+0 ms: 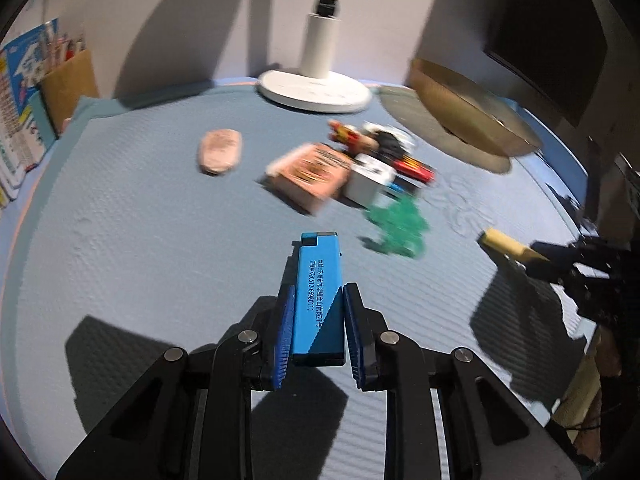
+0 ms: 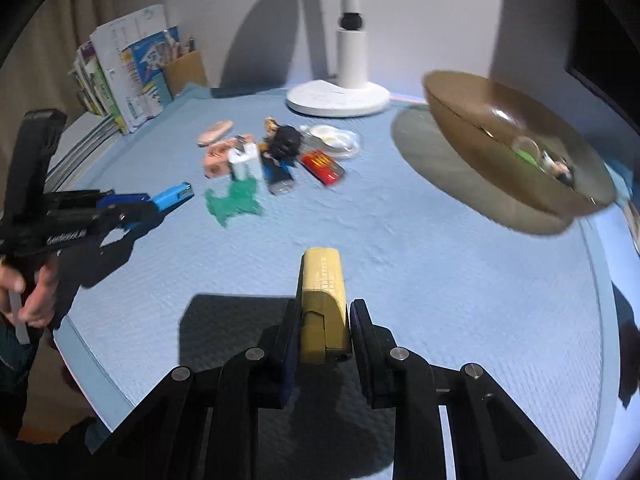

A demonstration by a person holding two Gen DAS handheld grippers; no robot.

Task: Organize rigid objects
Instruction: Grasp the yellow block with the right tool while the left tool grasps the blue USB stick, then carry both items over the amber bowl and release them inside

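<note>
My left gripper [image 1: 319, 294] is shut on a blue lighter [image 1: 319, 292] and holds it above the blue mat [image 1: 120, 240]. It also shows in the right wrist view [image 2: 132, 204] at the left with the blue lighter [image 2: 174, 195]. My right gripper [image 2: 325, 312] is shut on a yellow lighter [image 2: 323, 296]; it shows in the left wrist view [image 1: 536, 258] at the right, holding the yellow lighter [image 1: 506, 243]. A brown bowl [image 2: 500, 136] with small items inside stands at the back right.
A pile of small objects lies mid-mat: a pink box [image 1: 310, 178], white adapter [image 1: 368, 178], red lighters [image 2: 322, 166], green shape [image 2: 236, 202], pink oval [image 1: 220, 151]. A white lamp base [image 2: 338, 98] stands at the back. Books [image 2: 128, 76] lean at the back left.
</note>
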